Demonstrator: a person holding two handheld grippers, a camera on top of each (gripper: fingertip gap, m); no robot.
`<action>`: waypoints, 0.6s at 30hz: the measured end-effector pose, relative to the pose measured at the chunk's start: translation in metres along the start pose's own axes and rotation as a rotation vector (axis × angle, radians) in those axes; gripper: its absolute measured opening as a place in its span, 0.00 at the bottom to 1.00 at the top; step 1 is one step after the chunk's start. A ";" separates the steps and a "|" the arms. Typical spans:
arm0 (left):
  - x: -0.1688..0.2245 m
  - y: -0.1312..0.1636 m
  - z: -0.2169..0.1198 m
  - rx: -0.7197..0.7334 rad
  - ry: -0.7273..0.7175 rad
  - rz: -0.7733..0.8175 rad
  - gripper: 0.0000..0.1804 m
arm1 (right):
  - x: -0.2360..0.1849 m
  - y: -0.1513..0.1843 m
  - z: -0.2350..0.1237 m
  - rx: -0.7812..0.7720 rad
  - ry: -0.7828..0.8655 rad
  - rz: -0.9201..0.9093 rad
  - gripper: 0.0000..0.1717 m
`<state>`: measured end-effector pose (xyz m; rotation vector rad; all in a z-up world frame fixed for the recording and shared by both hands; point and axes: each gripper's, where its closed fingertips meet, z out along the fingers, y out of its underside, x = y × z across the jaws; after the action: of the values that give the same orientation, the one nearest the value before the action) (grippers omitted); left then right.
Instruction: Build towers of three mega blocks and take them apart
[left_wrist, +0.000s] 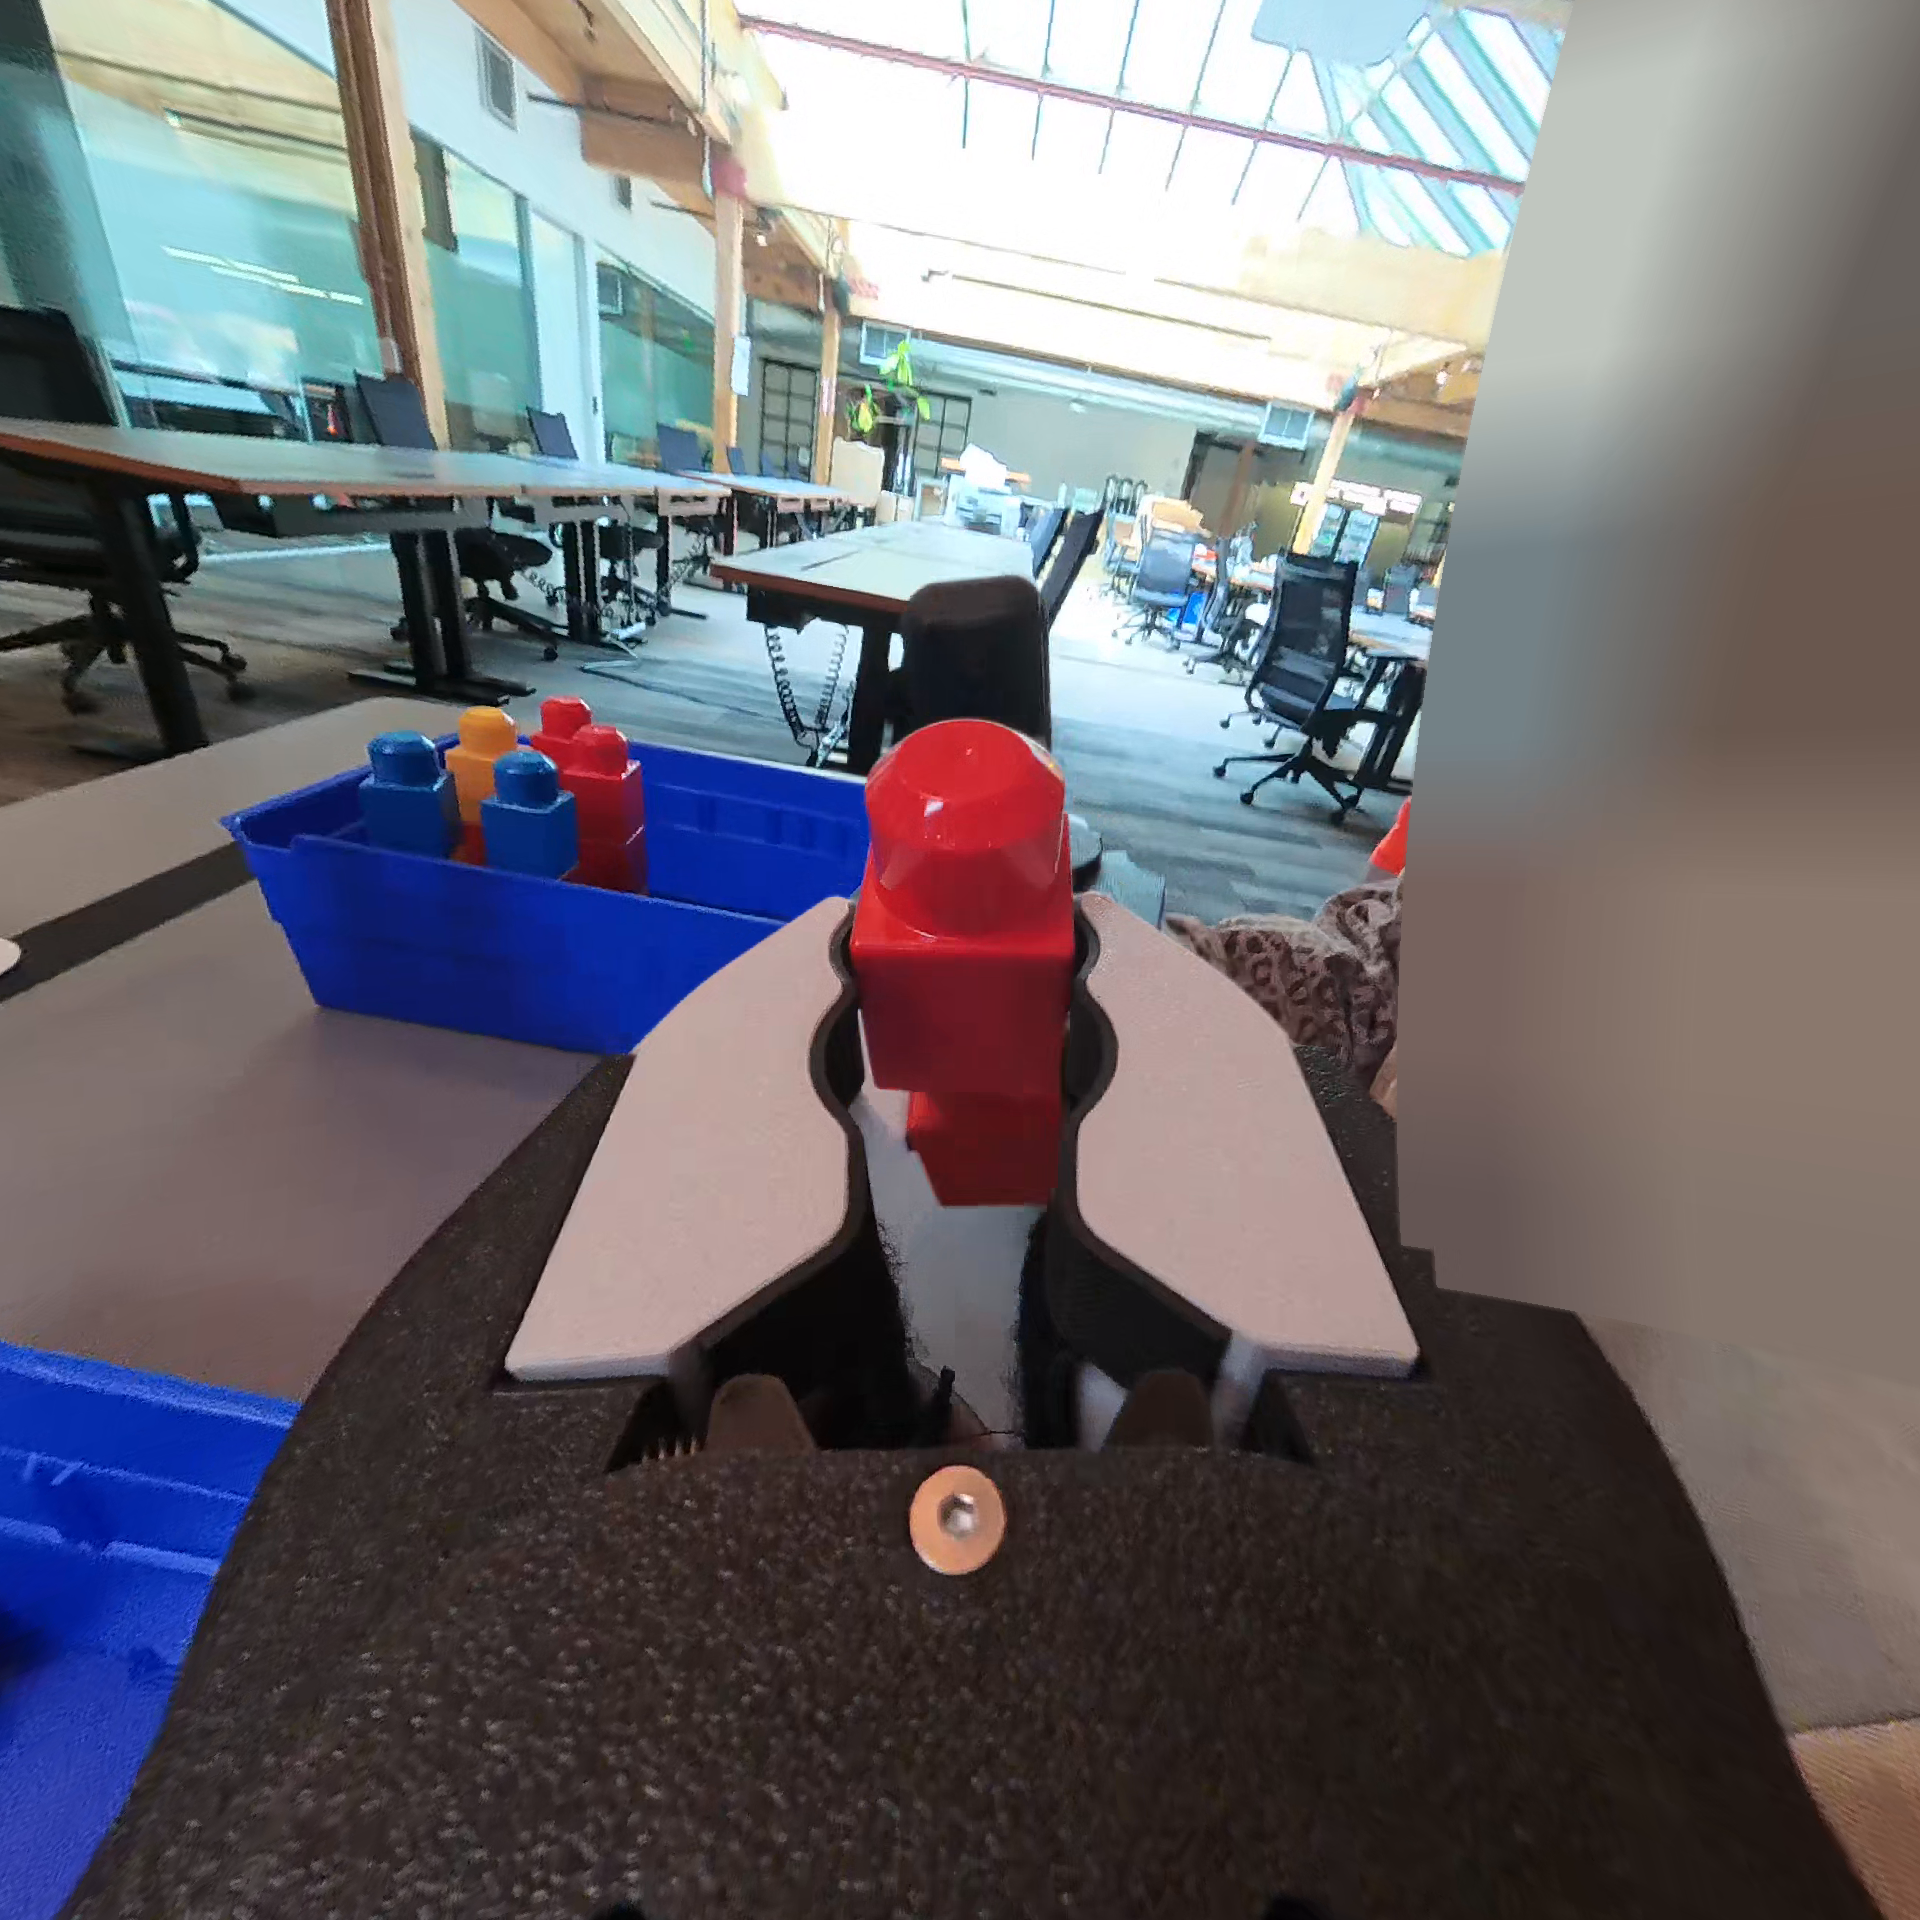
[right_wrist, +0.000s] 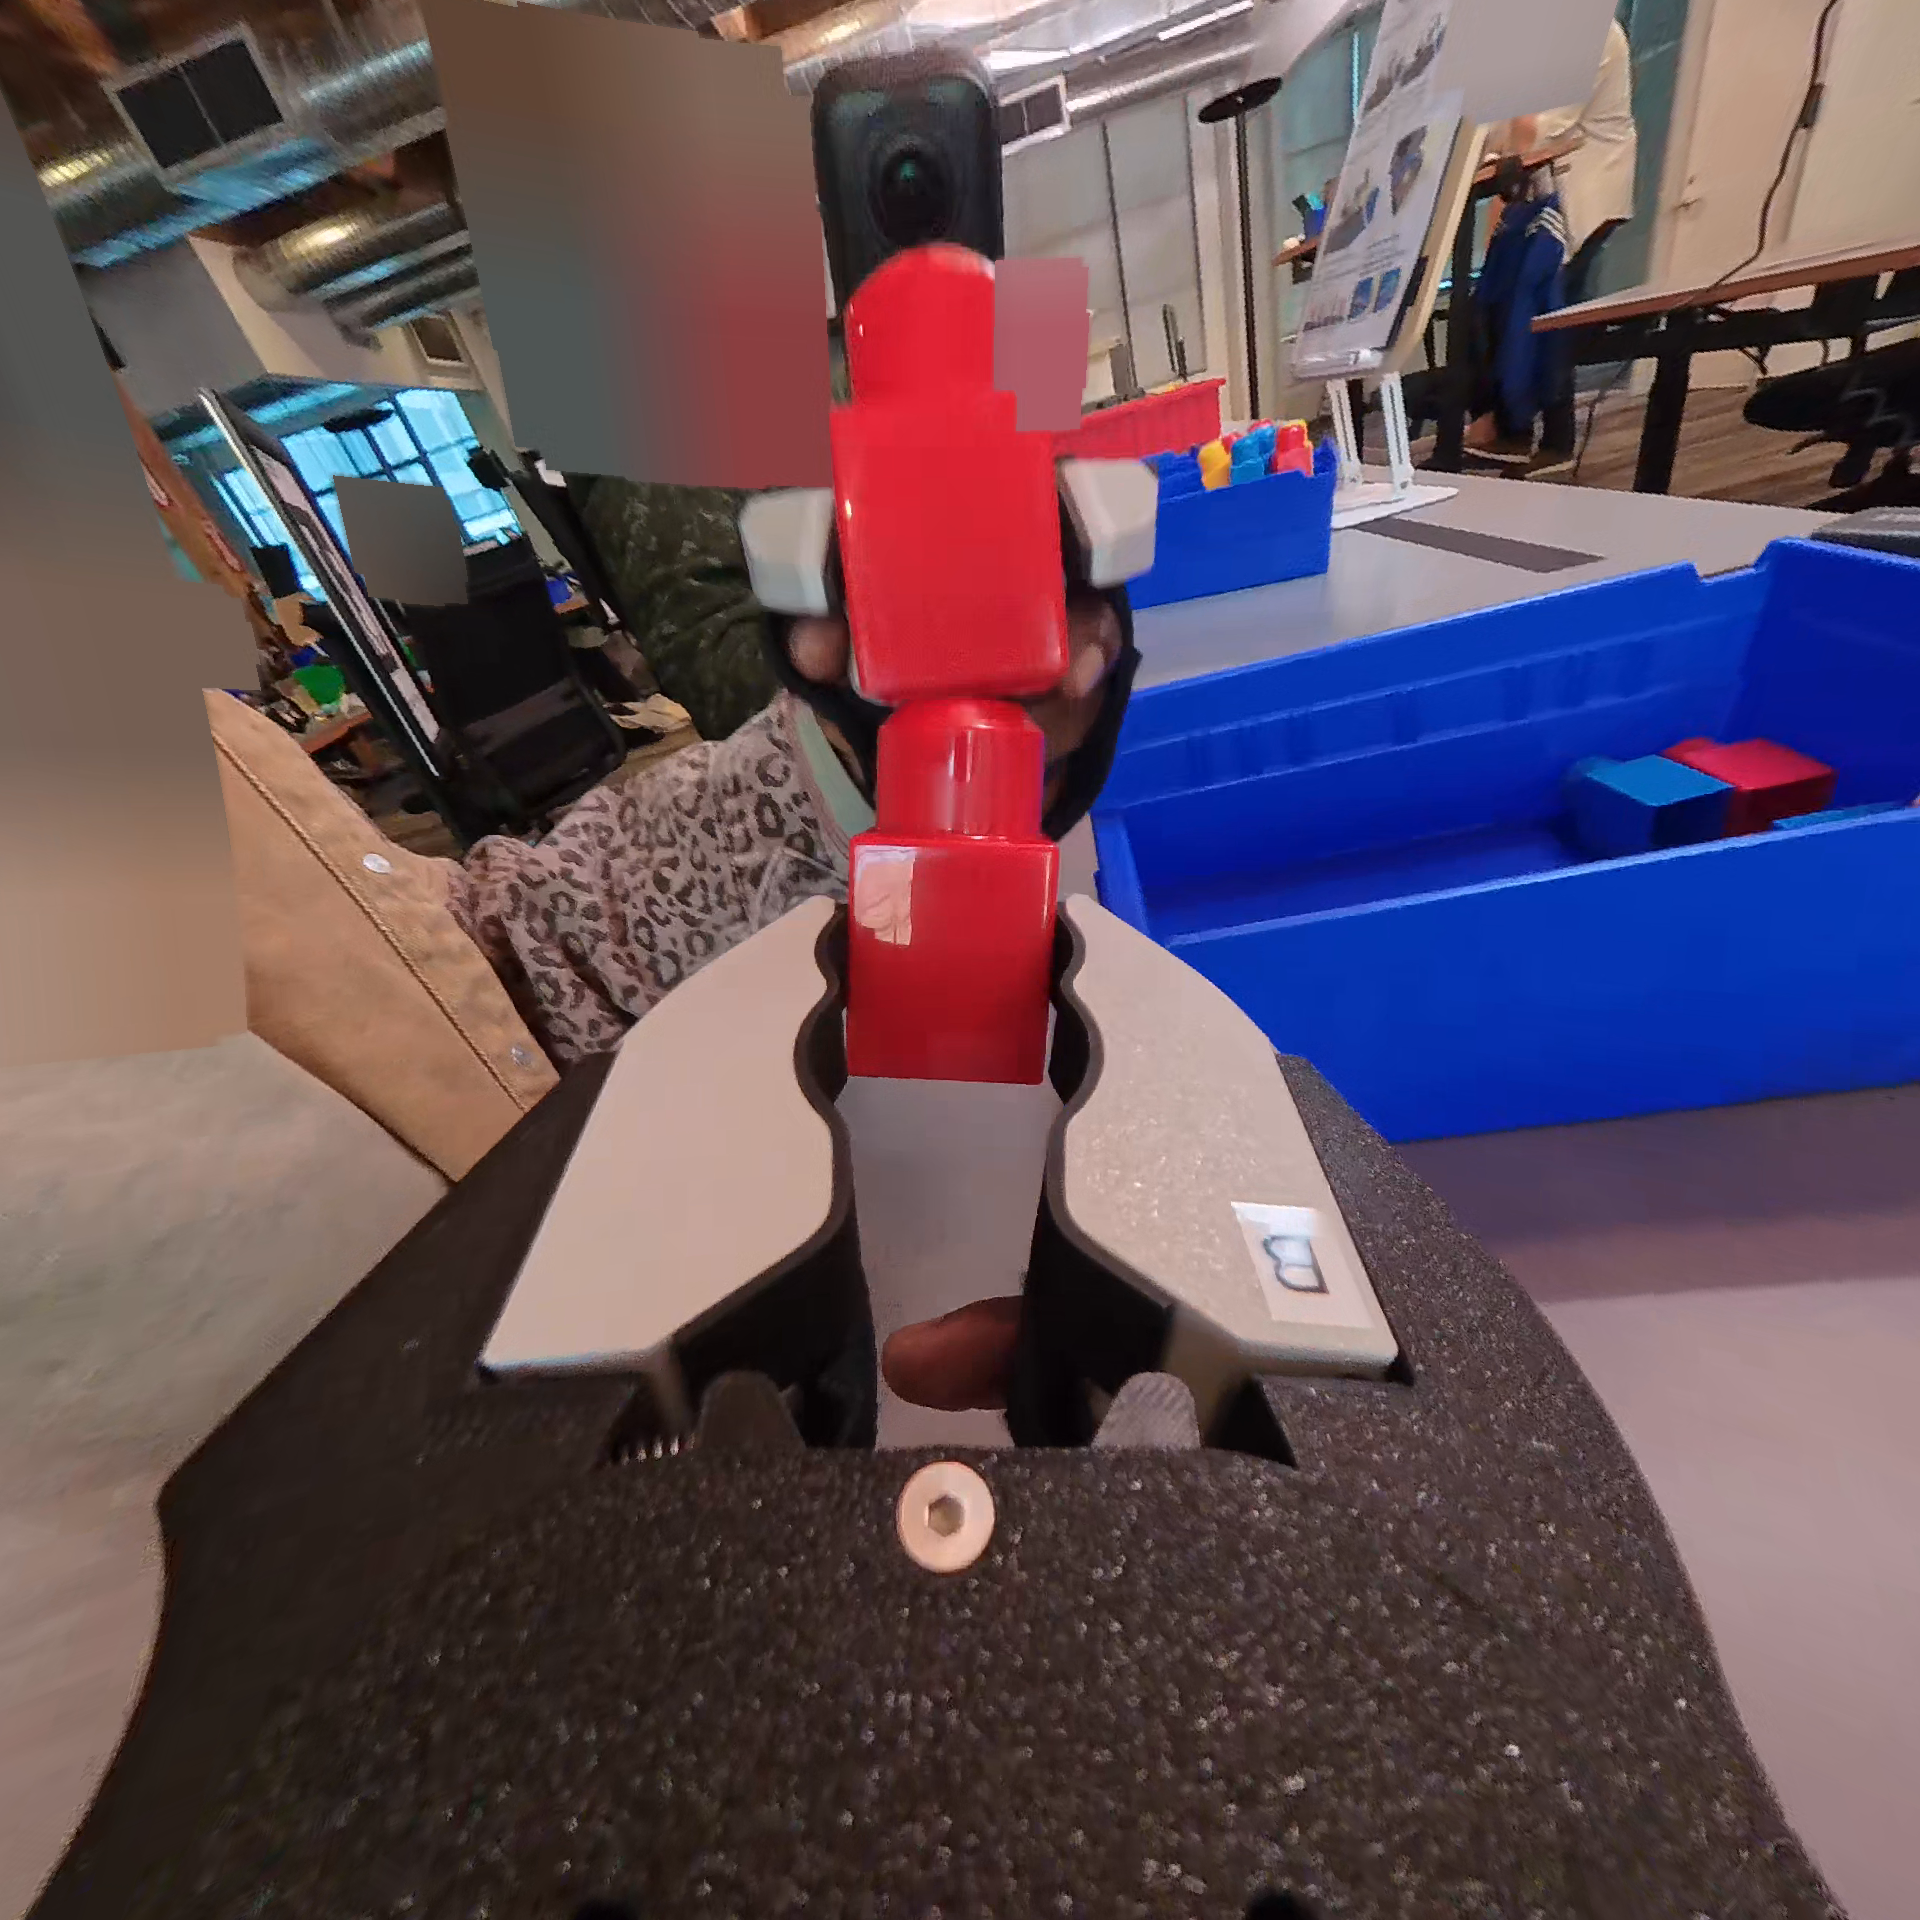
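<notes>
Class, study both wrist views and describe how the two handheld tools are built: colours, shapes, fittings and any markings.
Both tools share one design. Each has a broad black body with a rough, speckled texture and a silver hex screw at its centre. Two flat light-grey fingers curve inward, their inner edges wavy and lined with black. The right tool also carries a small white sticker on one finger. The left tool shows none. No cables are visible.

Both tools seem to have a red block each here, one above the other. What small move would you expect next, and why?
Probably a short straight push together. The right tool grips the lower red block, stud up; the left tool holds the upper red block directly above, its underside at the stud's top. They look aligned but not seated.
</notes>
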<state>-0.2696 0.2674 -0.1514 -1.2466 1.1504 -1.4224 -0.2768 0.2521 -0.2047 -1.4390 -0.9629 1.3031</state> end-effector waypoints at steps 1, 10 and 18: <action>0.002 0.003 0.002 -0.016 0.009 0.011 0.20 | -0.001 -0.001 -0.001 0.003 -0.003 0.005 0.21; 0.009 0.014 0.014 -0.077 0.038 -0.022 0.20 | -0.004 -0.006 -0.003 0.038 0.001 -0.116 0.21; 0.010 0.026 0.013 -0.184 0.016 -0.020 0.20 | -0.003 -0.002 -0.003 0.008 0.015 -0.145 0.21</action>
<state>-0.2567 0.2524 -0.1745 -1.3799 1.3066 -1.3671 -0.2746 0.2494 -0.2023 -1.3451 -1.0319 1.1872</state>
